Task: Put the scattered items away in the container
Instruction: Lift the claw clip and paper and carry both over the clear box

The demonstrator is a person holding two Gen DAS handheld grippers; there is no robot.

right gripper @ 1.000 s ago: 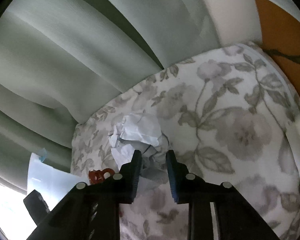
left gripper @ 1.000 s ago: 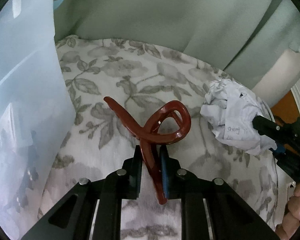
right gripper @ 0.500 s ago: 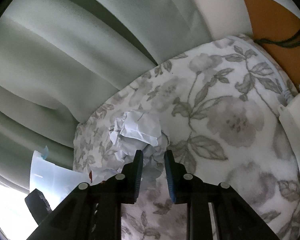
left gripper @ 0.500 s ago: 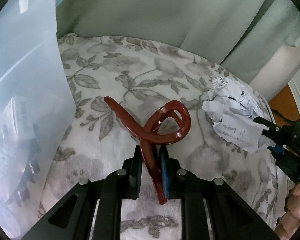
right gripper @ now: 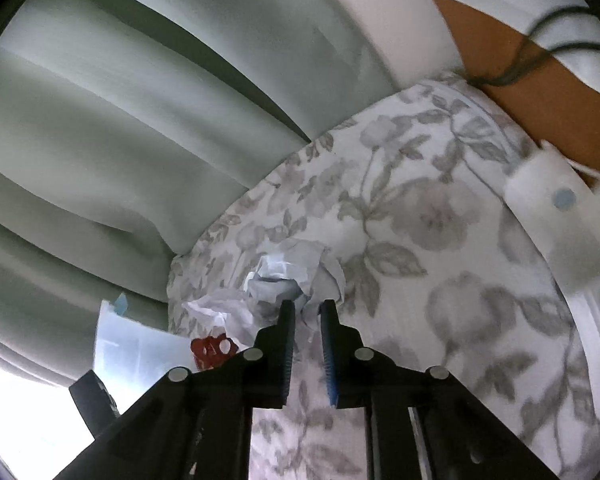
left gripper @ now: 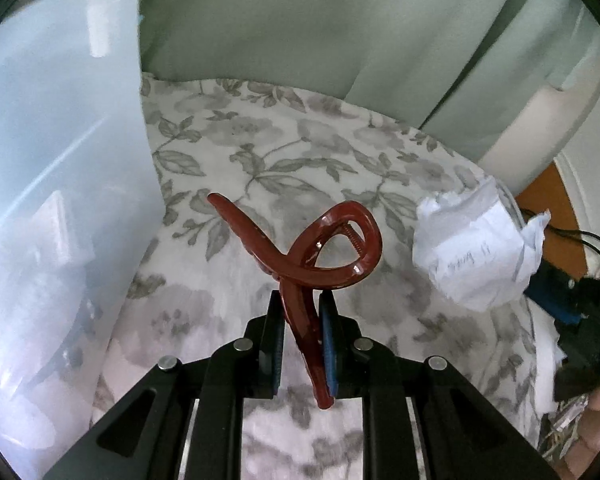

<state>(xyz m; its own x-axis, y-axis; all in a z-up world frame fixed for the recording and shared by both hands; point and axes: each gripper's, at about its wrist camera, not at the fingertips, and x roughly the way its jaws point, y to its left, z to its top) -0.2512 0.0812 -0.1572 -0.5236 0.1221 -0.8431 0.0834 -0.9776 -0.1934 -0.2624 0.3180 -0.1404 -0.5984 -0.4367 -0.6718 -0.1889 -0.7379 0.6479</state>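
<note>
My left gripper [left gripper: 300, 300] is shut on one arm of a dark red hair claw clip [left gripper: 260, 240], held above the floral cloth. A translucent white container [left gripper: 60, 160] stands close on its left, its rim above the clip. A crumpled paper ball [left gripper: 476, 256] with handwriting hangs at the right, off the cloth. In the right wrist view my right gripper [right gripper: 308, 310] has its jaws closing, pads pinching a fold of that crumpled paper [right gripper: 284, 276]. Past it to the left show the clip [right gripper: 210, 350] and the container [right gripper: 140, 348].
A floral cloth [left gripper: 260, 152] covers the round surface. Pale green curtains [right gripper: 120, 140] hang behind it. A white box-like item [right gripper: 556, 216] lies at the cloth's right edge, with an orange surface [right gripper: 500, 60] and a dark cable beyond. A person's hand [left gripper: 596, 404] holds the right gripper.
The right gripper's jaws have drawn closer on the paper, which has risen off the cloth. The left gripper with the clip has shifted so the container's rim now shows.
</note>
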